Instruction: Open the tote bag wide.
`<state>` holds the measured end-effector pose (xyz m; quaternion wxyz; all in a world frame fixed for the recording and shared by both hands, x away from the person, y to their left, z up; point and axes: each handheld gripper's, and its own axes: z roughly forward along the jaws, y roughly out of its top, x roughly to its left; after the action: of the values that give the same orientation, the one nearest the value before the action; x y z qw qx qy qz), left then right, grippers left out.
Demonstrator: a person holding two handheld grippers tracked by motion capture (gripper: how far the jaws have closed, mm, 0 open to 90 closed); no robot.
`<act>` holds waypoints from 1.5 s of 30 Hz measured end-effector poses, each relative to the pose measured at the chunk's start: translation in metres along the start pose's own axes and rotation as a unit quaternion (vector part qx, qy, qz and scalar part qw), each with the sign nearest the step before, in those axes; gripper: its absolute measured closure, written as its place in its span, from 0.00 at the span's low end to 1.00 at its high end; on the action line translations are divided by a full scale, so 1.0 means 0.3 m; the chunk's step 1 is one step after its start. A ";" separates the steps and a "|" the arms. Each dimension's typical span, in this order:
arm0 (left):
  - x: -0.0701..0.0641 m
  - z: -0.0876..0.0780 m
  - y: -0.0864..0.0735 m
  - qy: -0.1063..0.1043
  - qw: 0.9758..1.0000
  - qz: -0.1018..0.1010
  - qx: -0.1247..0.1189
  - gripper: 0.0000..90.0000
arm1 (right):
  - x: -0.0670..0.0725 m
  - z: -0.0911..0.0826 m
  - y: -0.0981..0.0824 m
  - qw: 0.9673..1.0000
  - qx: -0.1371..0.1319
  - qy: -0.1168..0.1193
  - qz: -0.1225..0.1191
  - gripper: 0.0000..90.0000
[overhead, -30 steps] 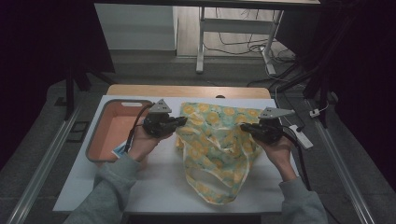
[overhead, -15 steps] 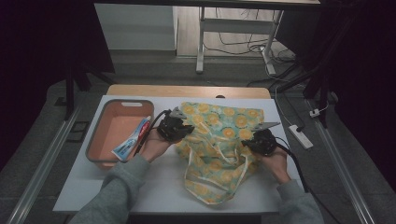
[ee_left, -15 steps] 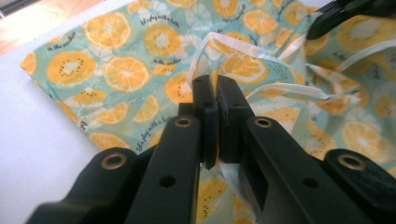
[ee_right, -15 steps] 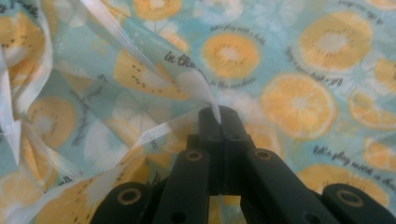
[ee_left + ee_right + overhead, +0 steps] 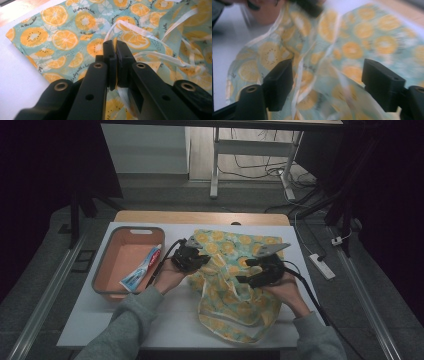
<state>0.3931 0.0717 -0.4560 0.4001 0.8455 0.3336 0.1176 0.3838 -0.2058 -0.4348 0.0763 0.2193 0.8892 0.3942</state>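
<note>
Holding a toothpaste tube [image 5: 141, 269]: orange basin [image 5: 107, 280].

We note a salmon-coloured tray [image 5: 102, 270] with a grey rim at the left of the white table [image 5: 165, 320]. A toothpaste tube [image 5: 141, 269] lies slantwise in the tray, its red cap towards the far right corner; the lettering is too small to read. A wooden strip [image 5: 200, 217] runs along the table's far edge. On the floor to the right lies a white power strip [image 5: 321, 266]. Beyond the table we see loose cables [image 5: 260, 167] and what may be a desk's metal leg [image 5: 215, 165].
</note>
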 end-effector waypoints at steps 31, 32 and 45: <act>-0.044 -0.230 -0.012 -0.019 0.997 0.024 -0.073 0.43 | -0.066 0.124 0.124 0.997 -0.023 -0.056 0.042 0.97; -0.056 -0.243 -0.018 -0.021 0.997 0.030 -0.071 0.43 | -0.073 0.123 0.131 0.997 -0.028 -0.060 0.043 0.97; -0.202 -0.085 -0.144 -0.061 0.996 0.018 0.055 0.64 | -0.101 0.108 0.130 0.995 -0.042 -0.079 0.048 0.97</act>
<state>0.3156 0.0669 -0.4679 0.3707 0.8775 0.2995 0.0542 0.4337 -0.1748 -0.4293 0.1359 0.2888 0.8517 0.4156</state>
